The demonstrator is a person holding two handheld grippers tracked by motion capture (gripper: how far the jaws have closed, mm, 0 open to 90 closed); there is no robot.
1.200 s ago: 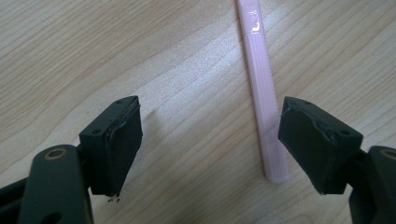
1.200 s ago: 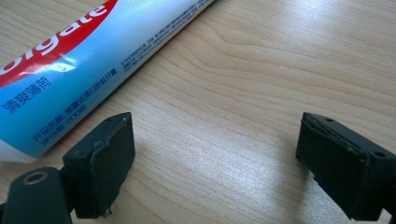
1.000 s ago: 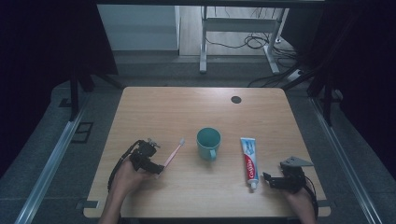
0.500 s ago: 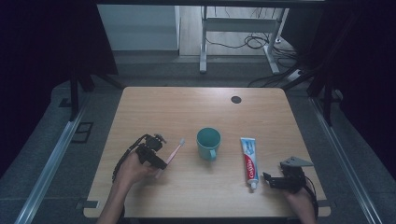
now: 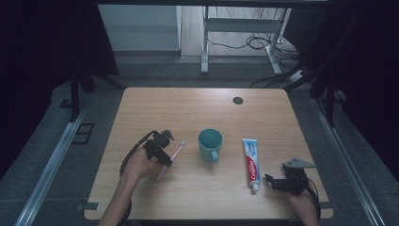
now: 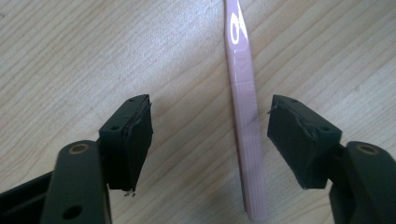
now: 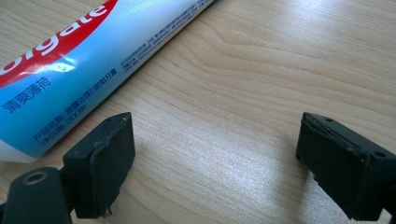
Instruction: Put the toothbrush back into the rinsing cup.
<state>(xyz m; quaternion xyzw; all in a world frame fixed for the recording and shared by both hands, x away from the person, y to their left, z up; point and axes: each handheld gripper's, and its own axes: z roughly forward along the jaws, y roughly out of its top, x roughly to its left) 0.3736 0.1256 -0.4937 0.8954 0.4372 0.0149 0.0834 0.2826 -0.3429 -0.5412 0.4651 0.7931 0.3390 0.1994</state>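
The left gripper (image 6: 210, 140) has its jaws spread wide over the pink toothbrush (image 6: 245, 140), whose handle lies flat on the wooden table (image 5: 188, 108) between them, nearer the right-hand jaw in the left gripper view. Nothing is clamped yet. In the high view the brush slants from the left hand (image 5: 141, 165) toward the teal cup (image 5: 210, 144), bristles pointing at it.

The right gripper (image 7: 215, 163) is also open, jaws well apart on bare wood, with the toothpaste tube (image 7: 79, 70) just beside its left-hand jaw, untouched.

The step in hand looks like the grasp of the brush; the next move likely calls for centring the handle and closing on it — low enough to catch so thin a thing.

The bristle head is cut off in the left gripper view, and the tube's cap end in the right gripper view.
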